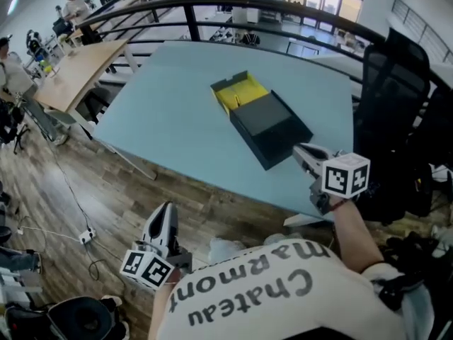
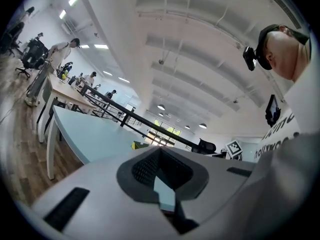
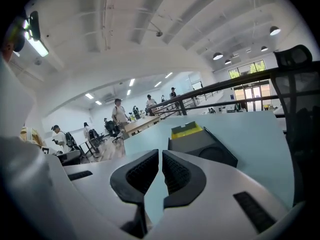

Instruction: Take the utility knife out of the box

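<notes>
The dark box (image 1: 271, 125) lies on the light blue tabletop (image 1: 170, 119), with a yellow tray (image 1: 241, 93) slid partly out of its far end. The utility knife itself cannot be made out in any view. The right tool (image 1: 303, 152) hovers at the near corner of the box; its jaws are drawn together to a narrow slit and grip nothing. The left tool (image 1: 164, 217) hangs low beside the person, off the tabletop and over the wooden floor (image 1: 106, 204), with its jaws together and empty.
</notes>
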Demonstrator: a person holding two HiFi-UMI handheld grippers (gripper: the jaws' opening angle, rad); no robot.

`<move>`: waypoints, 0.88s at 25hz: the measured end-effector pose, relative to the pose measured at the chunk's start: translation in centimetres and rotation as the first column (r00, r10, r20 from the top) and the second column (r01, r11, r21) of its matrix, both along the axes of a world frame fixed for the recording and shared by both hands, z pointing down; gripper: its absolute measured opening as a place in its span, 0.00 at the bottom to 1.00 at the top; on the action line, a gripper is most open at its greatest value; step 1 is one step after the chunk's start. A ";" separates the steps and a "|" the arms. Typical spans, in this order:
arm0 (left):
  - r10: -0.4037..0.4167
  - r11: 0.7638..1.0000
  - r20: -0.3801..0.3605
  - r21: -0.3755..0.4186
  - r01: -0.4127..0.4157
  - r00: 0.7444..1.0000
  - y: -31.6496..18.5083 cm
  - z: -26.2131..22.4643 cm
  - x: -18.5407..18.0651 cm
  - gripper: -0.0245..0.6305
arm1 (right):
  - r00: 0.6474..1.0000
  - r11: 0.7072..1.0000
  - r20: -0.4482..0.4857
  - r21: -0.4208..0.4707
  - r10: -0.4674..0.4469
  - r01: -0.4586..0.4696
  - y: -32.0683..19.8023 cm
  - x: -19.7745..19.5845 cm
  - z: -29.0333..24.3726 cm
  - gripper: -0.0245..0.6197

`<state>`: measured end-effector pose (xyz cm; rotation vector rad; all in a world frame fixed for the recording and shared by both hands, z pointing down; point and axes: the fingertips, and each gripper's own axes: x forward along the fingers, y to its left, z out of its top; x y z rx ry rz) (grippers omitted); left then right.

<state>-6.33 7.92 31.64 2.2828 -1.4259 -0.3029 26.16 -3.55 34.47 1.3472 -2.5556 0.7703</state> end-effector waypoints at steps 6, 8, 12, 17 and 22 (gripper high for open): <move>0.091 0.996 0.066 0.001 -0.091 0.994 -5.2 1.1 -1.6 0.04 | 0.999 0.998 -0.016 -0.042 0.052 -0.052 -2.3 -2.3 1.7 0.11; 0.146 0.989 0.047 -0.017 -0.145 0.988 -7.6 1.2 -2.4 0.04 | 0.995 0.994 -0.027 -0.047 0.097 -0.098 -2.8 -2.6 1.8 0.11; 0.236 0.972 0.057 -0.015 -0.235 0.970 -11.6 -0.2 -4.3 0.04 | 0.983 0.981 -0.009 -0.055 0.184 -0.184 -3.5 -3.6 0.8 0.11; 0.270 0.963 0.029 -0.008 -0.270 0.962 -14.6 -0.8 -7.6 0.04 | 0.973 0.973 -0.010 -0.025 0.230 -0.230 -3.7 -6.8 -0.8 0.11; 0.328 0.945 0.051 -0.003 -0.328 0.943 -16.4 -1.2 -9.2 0.04 | 0.957 0.957 -0.003 -0.011 0.290 -0.290 -4.4 -8.3 -1.1 0.11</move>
